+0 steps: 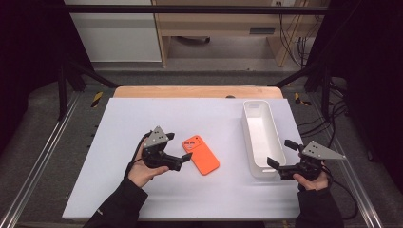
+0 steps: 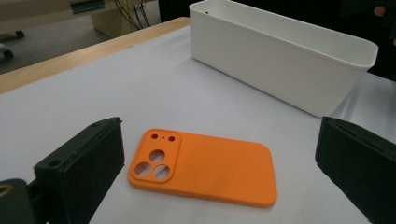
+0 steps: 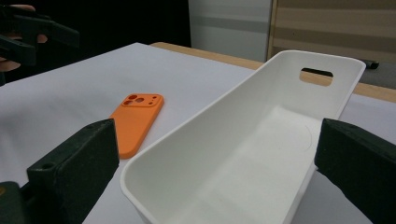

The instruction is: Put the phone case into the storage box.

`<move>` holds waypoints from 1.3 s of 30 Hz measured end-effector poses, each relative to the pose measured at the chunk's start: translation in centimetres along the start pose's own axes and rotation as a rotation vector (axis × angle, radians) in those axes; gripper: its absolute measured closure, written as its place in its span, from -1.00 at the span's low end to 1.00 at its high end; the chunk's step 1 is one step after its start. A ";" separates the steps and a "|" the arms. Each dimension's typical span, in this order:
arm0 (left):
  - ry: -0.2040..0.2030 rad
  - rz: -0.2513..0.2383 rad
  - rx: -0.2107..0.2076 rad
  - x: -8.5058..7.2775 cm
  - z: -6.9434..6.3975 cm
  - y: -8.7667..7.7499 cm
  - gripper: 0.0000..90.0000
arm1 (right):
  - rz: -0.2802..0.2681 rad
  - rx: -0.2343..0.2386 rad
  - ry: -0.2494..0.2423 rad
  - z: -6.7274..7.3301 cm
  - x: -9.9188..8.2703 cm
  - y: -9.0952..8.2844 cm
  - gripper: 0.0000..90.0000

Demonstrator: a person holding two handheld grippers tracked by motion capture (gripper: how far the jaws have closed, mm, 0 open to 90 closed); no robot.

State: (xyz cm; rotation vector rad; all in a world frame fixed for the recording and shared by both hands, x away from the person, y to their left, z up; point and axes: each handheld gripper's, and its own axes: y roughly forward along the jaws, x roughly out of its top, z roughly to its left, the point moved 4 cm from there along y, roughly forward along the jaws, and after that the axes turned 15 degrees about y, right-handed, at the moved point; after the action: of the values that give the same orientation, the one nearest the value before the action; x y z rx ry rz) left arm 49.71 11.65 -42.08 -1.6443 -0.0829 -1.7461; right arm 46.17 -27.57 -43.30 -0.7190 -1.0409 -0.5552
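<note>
Even overhead illumination; bright centre, dark surround.
The white desk (image 1: 142, 190) is evenly lit with soft, faint shadows; the high view's side margins fall to near black. Both gripper views are slightly soft, with the near black jaws blurred and the white bin (image 3: 261, 154) bright without harsh glare.

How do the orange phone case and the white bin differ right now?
The phone case is orange, thin and lies flat; the bin is white, tall-walled and open on top. The case has camera cutouts at one end; the bin has a handle slot in its end wall. The bin is far longer. Both rest on the white tabletop, ungrasped.
</note>
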 end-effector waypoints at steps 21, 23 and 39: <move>0.026 0.101 -0.062 1.1 -1.7 5.7 -0.95 | 0.001 0.007 0.003 0.0 0.0 0.0 -0.99; 0.030 0.117 -0.058 1.1 -1.9 6.2 -0.94 | 0.003 0.004 0.001 0.0 0.0 0.0 -0.99; 0.044 0.203 -0.062 0.9 -2.7 9.2 -0.62 | 0.006 0.004 0.001 0.0 0.0 0.1 -0.99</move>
State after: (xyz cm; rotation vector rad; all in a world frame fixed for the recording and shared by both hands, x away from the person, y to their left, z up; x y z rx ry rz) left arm 52.38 3.06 -45.63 -1.5976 0.1555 -1.6424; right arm 46.19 -27.50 -43.33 -0.7181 -1.0388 -0.5484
